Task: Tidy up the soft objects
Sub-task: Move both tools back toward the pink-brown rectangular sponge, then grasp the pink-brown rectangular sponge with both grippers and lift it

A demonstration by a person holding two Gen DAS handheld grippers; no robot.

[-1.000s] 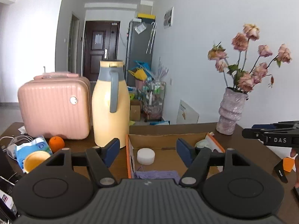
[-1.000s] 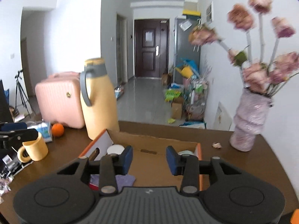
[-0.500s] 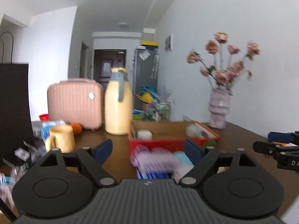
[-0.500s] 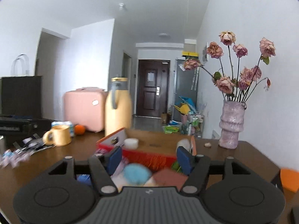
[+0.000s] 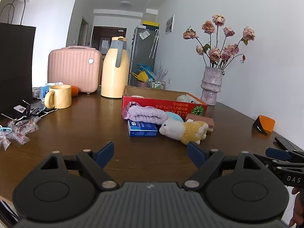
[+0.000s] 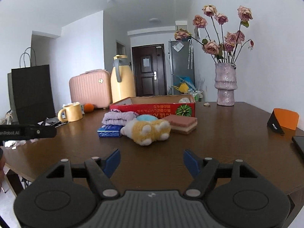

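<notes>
Grippers sit nearest, both low over the bare front of the dark wooden counter: left gripper with its blue-padded fingers spread wide and holding nothing, right gripper likewise released, fingers apart over bare wood. Beyond them, mid-counter, a cluster of soft items. Plush toy, white and yellow, lies on its side closest to the grippers. Blue packet flat just left of it, touching or nearly so. Layered pink sponge just right of the plush. Lilac rolled cloth rests behind the packet, with a pale blue round item wedged between cloth and plush. All of these lie outside, against the front wall of a red cardboard box, which is open-topped; a pale object shows at its far right corner, identity unclear. Farther back: yellow mug, orange, pink case, yellow thermos jug, and vase of dried roses at right.
</notes>
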